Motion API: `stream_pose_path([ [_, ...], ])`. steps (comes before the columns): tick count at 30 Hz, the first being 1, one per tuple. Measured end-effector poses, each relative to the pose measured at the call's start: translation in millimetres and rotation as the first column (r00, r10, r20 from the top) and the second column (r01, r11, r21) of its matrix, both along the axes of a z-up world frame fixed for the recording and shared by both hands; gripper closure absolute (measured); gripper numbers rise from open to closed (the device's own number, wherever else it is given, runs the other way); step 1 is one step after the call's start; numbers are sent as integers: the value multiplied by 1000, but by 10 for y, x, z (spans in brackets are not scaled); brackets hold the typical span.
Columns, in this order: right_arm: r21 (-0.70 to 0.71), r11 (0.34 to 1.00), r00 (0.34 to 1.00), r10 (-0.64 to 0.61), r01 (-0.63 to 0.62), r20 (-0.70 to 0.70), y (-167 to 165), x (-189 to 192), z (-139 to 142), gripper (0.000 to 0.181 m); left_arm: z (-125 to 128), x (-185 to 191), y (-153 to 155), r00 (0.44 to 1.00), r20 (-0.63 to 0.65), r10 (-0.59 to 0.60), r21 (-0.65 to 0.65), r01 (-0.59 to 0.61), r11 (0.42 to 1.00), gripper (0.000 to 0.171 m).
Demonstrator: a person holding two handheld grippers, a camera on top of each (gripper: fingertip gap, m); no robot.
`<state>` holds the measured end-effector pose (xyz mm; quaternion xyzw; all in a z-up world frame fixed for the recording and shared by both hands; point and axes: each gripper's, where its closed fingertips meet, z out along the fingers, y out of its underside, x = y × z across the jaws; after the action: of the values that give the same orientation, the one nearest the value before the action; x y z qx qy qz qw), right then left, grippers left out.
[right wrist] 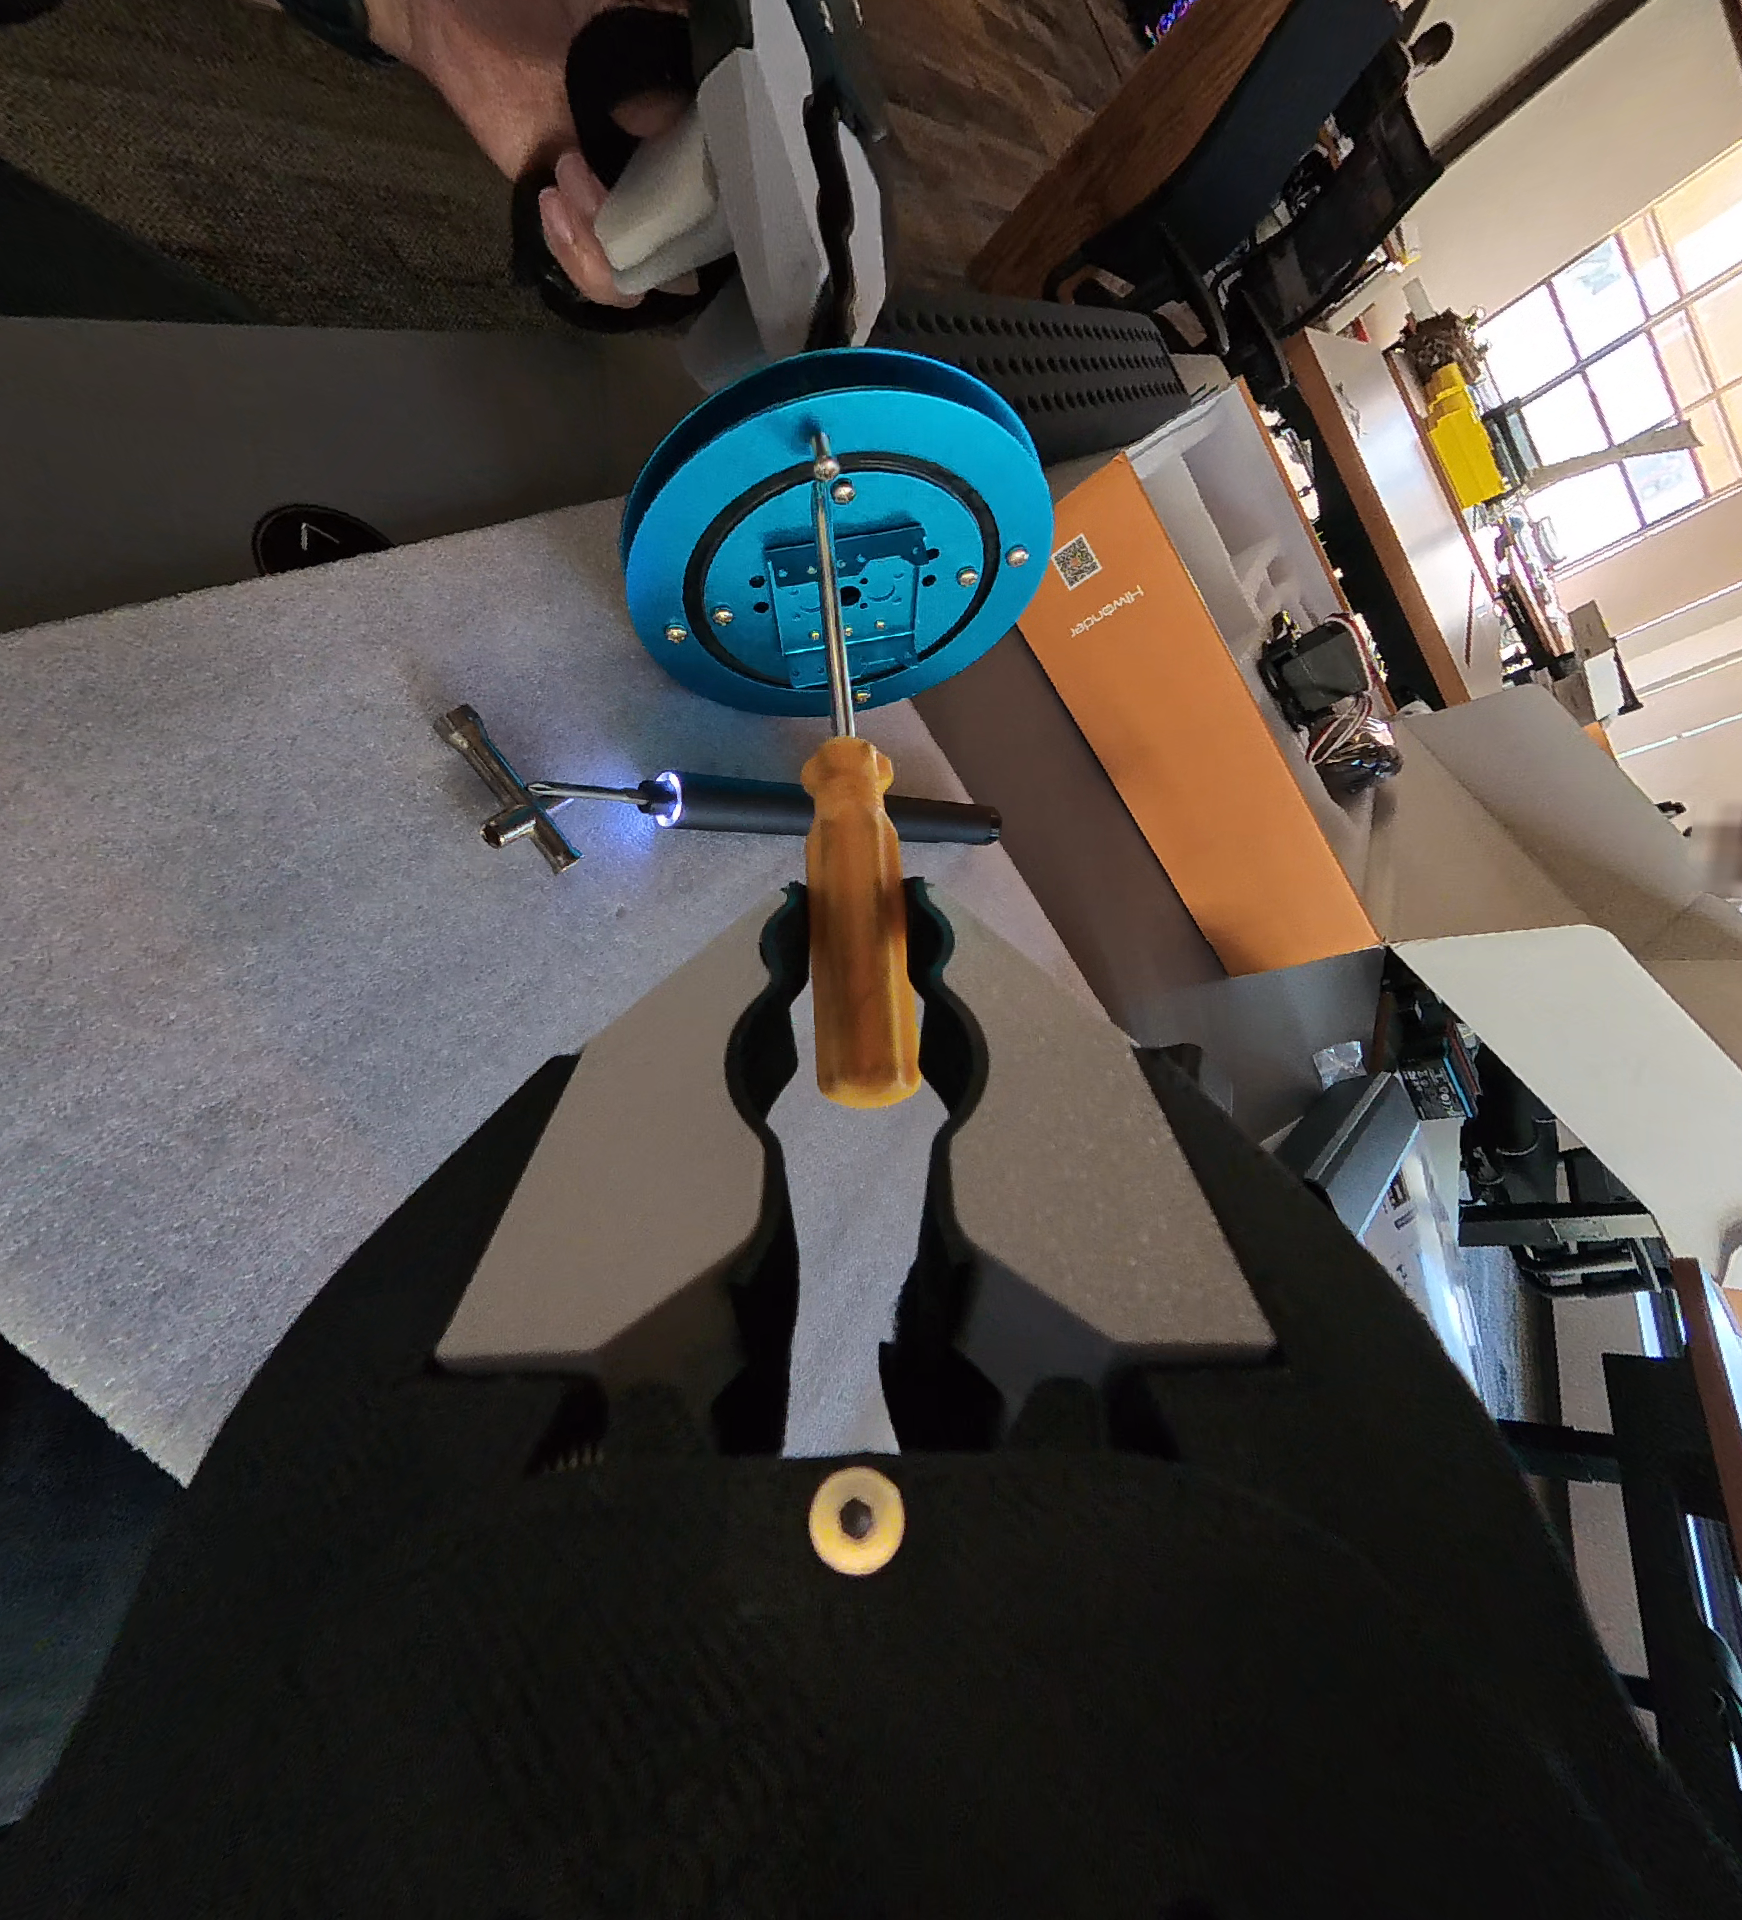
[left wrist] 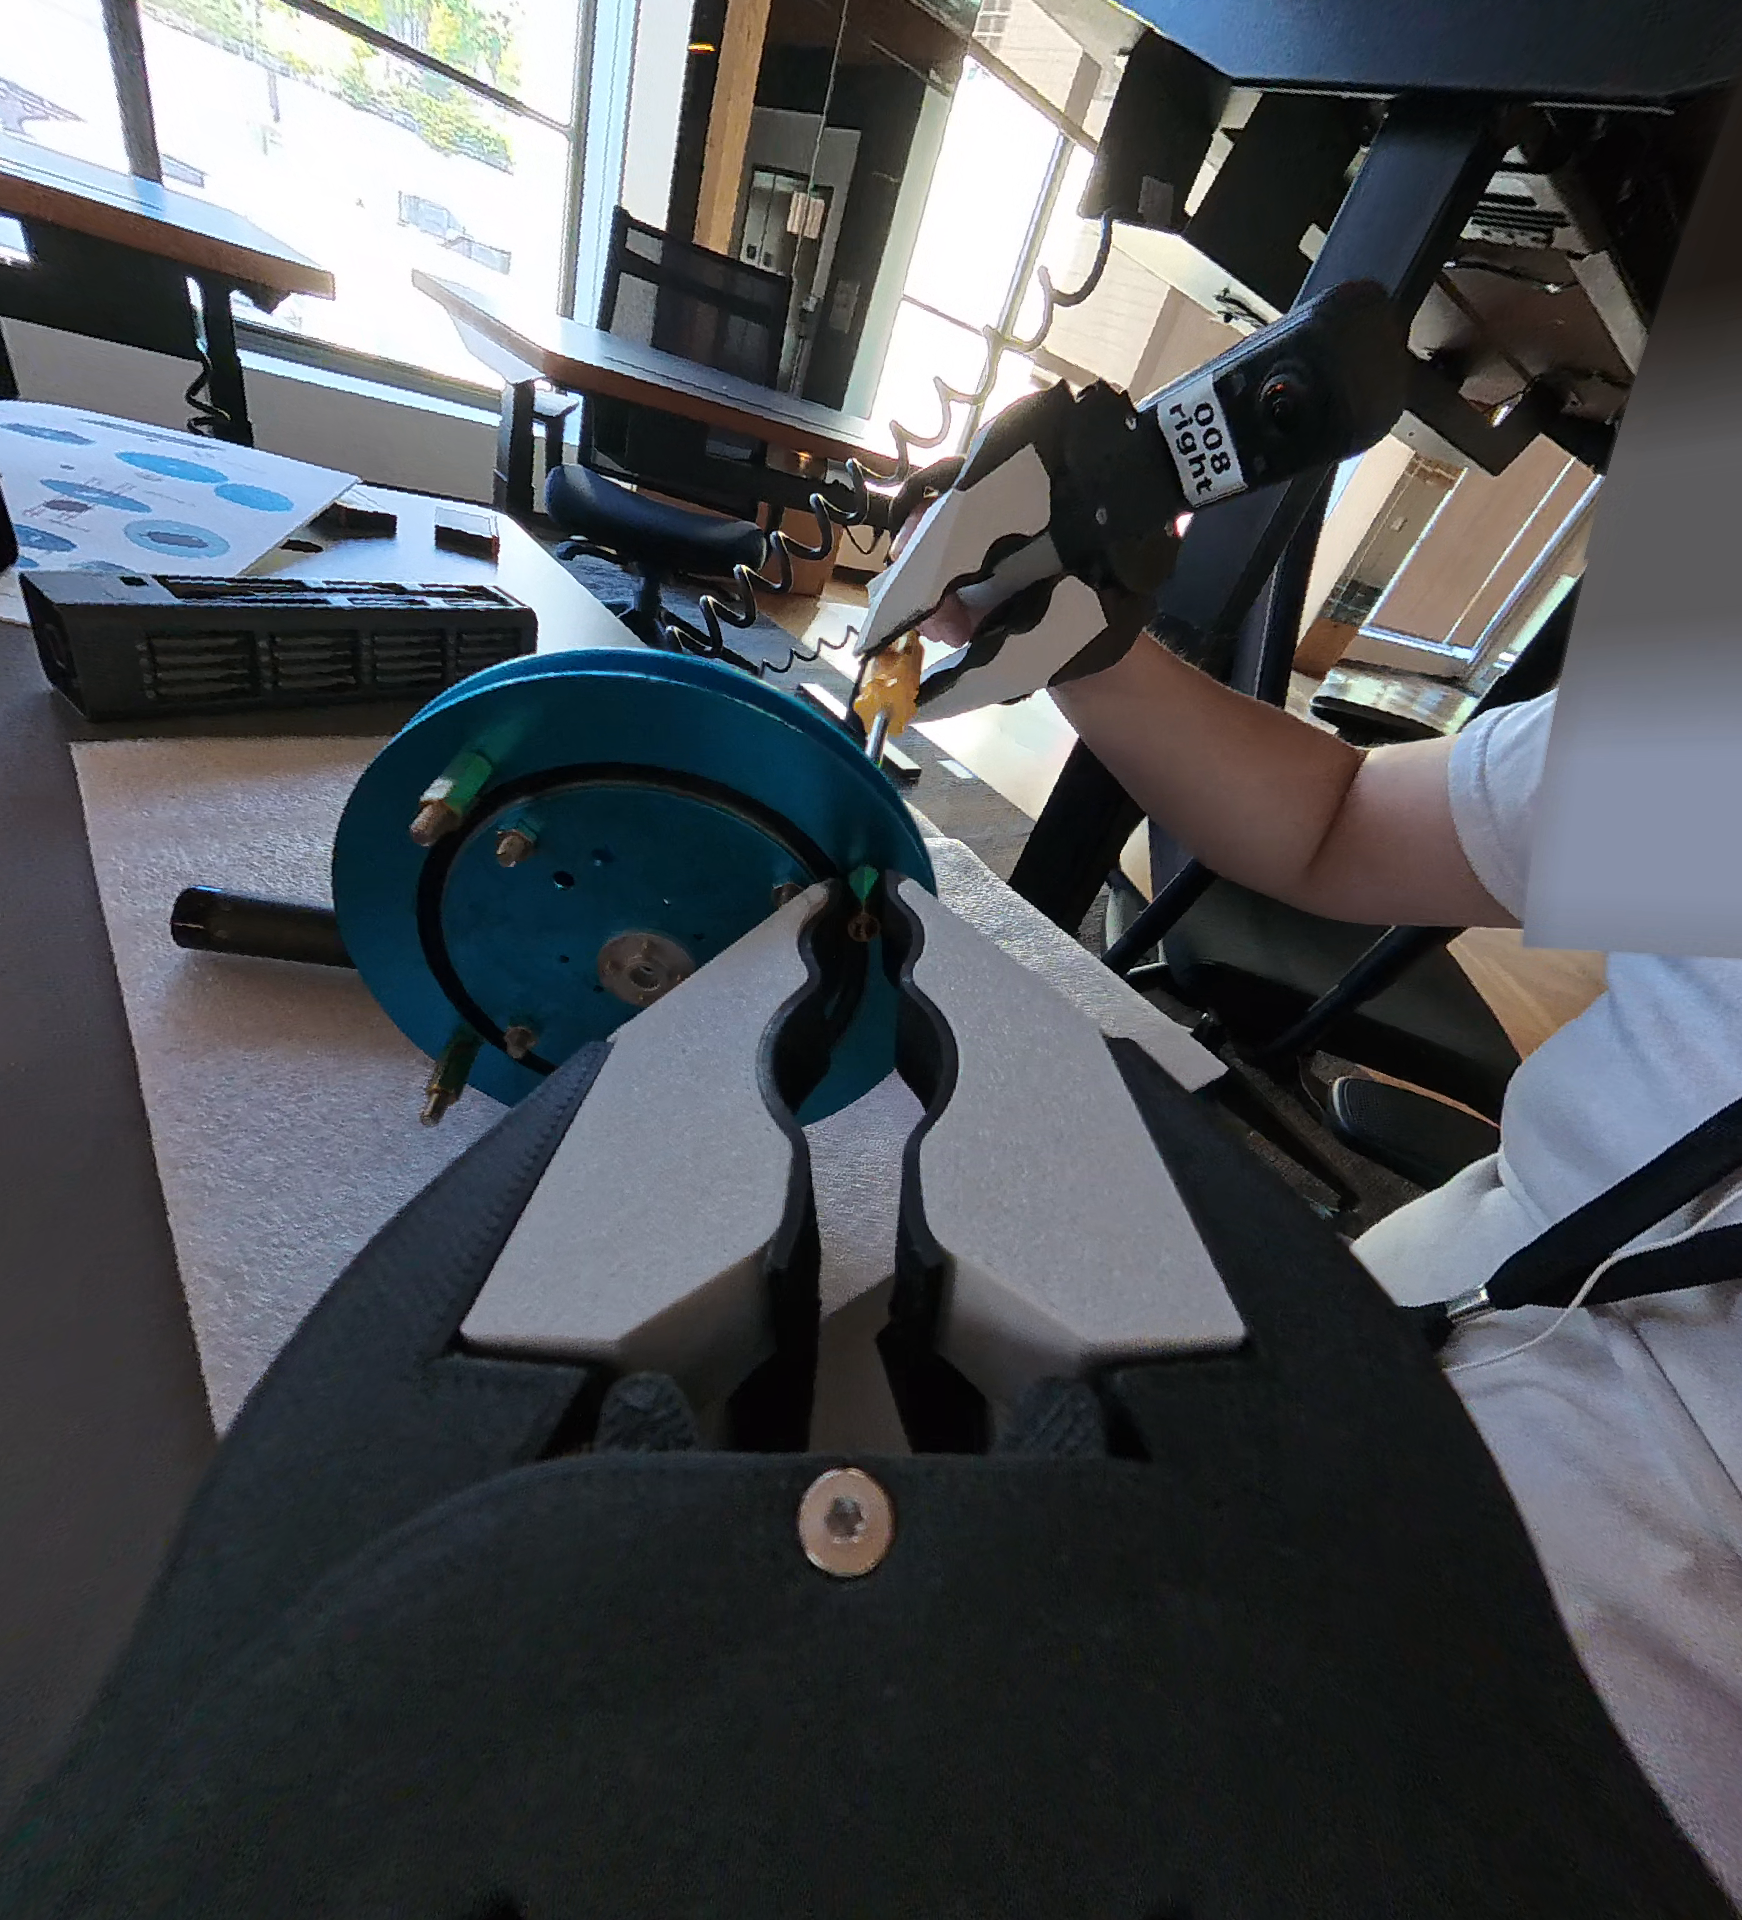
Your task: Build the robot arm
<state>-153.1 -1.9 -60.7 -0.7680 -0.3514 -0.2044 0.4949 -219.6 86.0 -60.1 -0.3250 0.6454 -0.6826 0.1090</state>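
Observation:
A blue metal disc assembly (left wrist: pixel 555 914) with brass standoffs stands on edge on a white foam mat (left wrist: pixel 254 1039). My left gripper (left wrist: pixel 862 899) is shut on the disc's rim at its right side. My right gripper (right wrist: pixel 856 894) is shut on the amber handle of a screwdriver (right wrist: pixel 862 935). The screwdriver's shaft runs across the disc face (right wrist: pixel 701 540), and its tip rests on a screw near the disc's top rim. The left gripper (right wrist: pixel 805 332) shows above the disc in the right wrist view. The right gripper (left wrist: pixel 898 665) shows behind the disc in the left wrist view.
A black powered screwdriver (right wrist: pixel 815 816) with a lit ring and a metal cross wrench (right wrist: pixel 508 790) lie on the mat (right wrist: pixel 223 883). An orange box (right wrist: pixel 1179 727) and a black perforated case (right wrist: pixel 1033 374) stand beside the disc. A black bit case (left wrist: pixel 275 639) lies behind it. Tip to tip, the grippers are about 12 cm apart.

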Motion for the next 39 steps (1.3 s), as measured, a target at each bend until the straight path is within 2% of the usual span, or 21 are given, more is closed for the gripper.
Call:
stream_pose_path([
  [39,45,999,999,10,-11,32,-33,-24,74,165,-8,-22,-3,1000,15,-14,5,14,1000,168],
])
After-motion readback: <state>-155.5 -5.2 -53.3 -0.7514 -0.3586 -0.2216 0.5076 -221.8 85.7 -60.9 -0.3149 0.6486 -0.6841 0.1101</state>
